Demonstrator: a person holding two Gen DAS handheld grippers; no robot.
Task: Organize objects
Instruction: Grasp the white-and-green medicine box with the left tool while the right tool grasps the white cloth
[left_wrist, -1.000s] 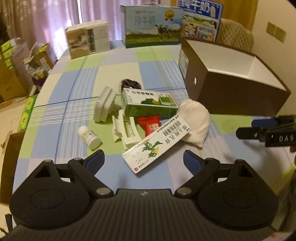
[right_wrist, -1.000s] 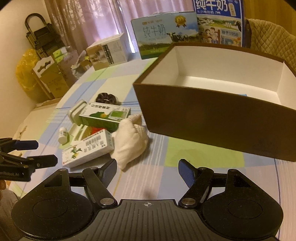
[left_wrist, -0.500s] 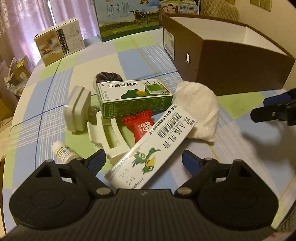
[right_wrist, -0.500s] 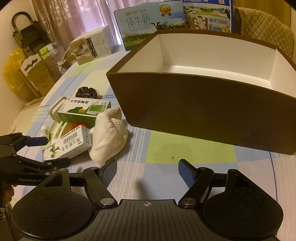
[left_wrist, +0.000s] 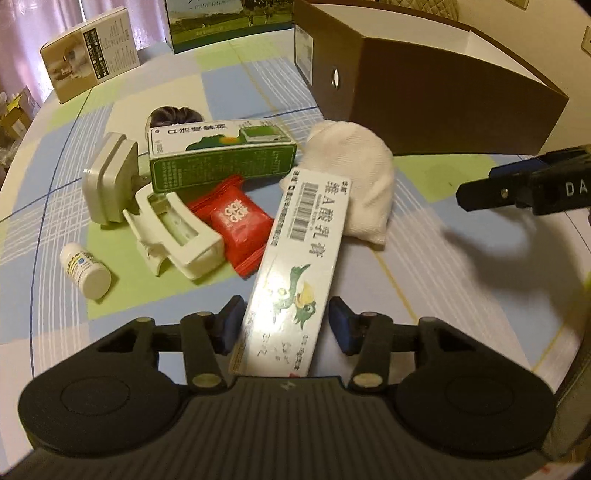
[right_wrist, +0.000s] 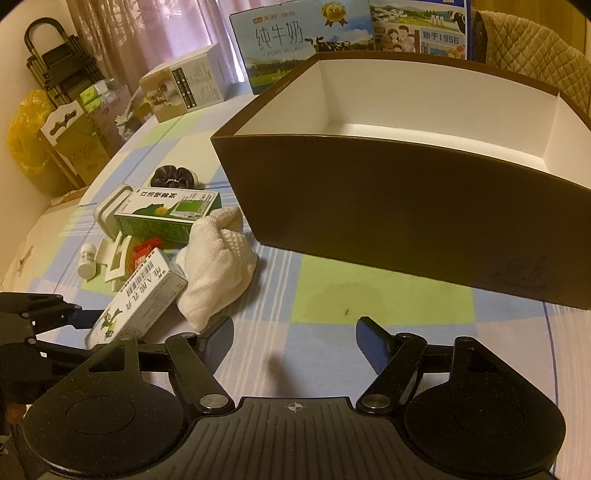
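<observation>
**Left gripper straddles the long white carton**

Closest in, the left gripper (left_wrist: 286, 326) sits low over the near edge of the tabletop (left_wrist: 436, 280), its blue pads either side of the near end of the long white carton (left_wrist: 299, 280). The jaws are partly spread; a slim gap shows at each pad, so I cannot tell whether they touch the carton. The carton lies slantwise, its far end resting on the white cloth bundle (left_wrist: 354, 173).

The right gripper (right_wrist: 295, 343) hovers spread wide with nothing between its fingers, above a green-and-blue checked patch of the tabletop just short of the brown box.

A little farther along, left of the carton, lie a red candy packet (left_wrist: 236, 218), a cream plastic clip (left_wrist: 173, 232) and, nearer the left edge, a small white bottle (left_wrist: 86, 269) on its side. Beyond these the green carton (left_wrist: 221, 157) lies flat, with a cream plug adapter (left_wrist: 109, 181) touching its left end and a dark scrunchie (left_wrist: 173, 114) just behind it.

Toward the right side stands the open brown box (right_wrist: 406, 206), white inside, with nothing visible in it.

Along the far edge of the tabletop stand a tan carton (right_wrist: 184, 88) and two milk cases (right_wrist: 295, 40).
</observation>
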